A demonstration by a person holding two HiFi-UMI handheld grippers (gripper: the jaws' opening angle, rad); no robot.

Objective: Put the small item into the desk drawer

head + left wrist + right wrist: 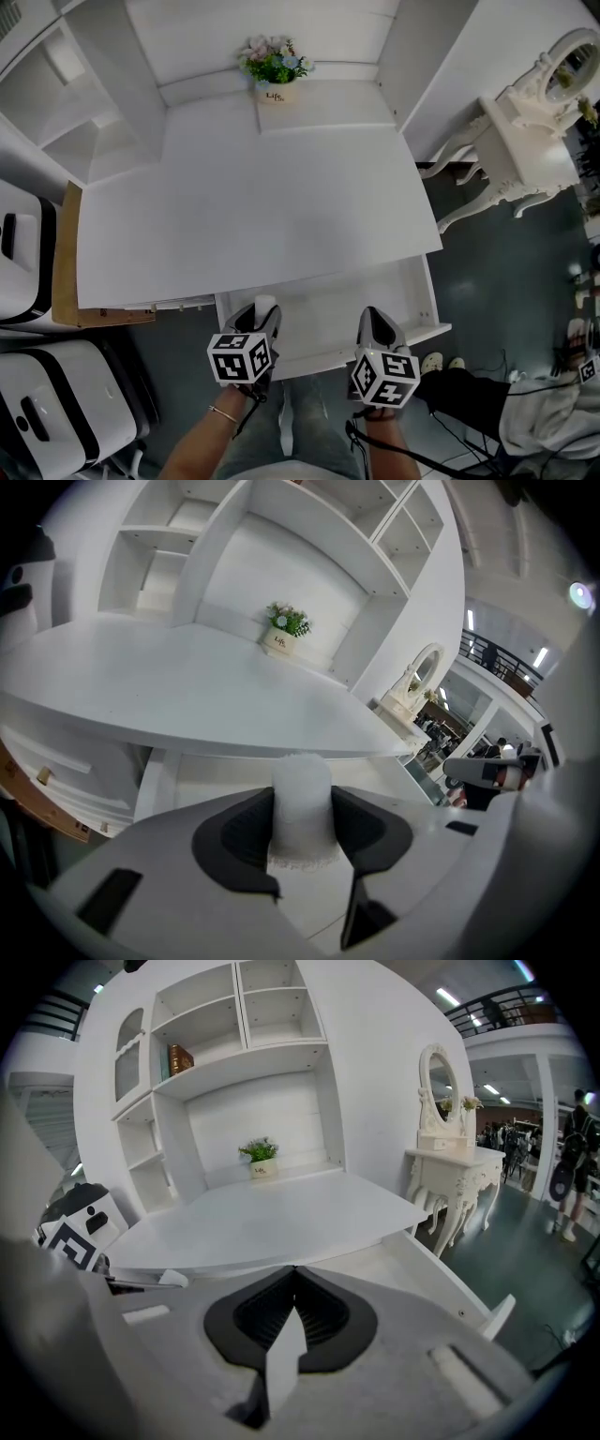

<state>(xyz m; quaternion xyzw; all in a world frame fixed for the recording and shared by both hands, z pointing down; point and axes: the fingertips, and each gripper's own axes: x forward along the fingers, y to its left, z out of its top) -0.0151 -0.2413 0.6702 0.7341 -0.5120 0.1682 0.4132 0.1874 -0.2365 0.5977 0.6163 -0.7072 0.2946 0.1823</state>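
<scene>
One small item (300,803), one drawer (427,291)

plain white worktop (253,206), plain white drawer (429,295), milky white small item (301,799). black-and-white square markers on left hand-held gripper (263,315) and right hand-held gripper (377,324). green leaves, pink blooms on the plant (274,61).

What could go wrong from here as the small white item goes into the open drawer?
1. The small white item is clamped between the jaws of the left gripper over the drawer. Let go from up there, it may bounce or roll.
2. The desk top overhangs the drawer's back, so reaching deeper could knock the item against its edge.
</scene>
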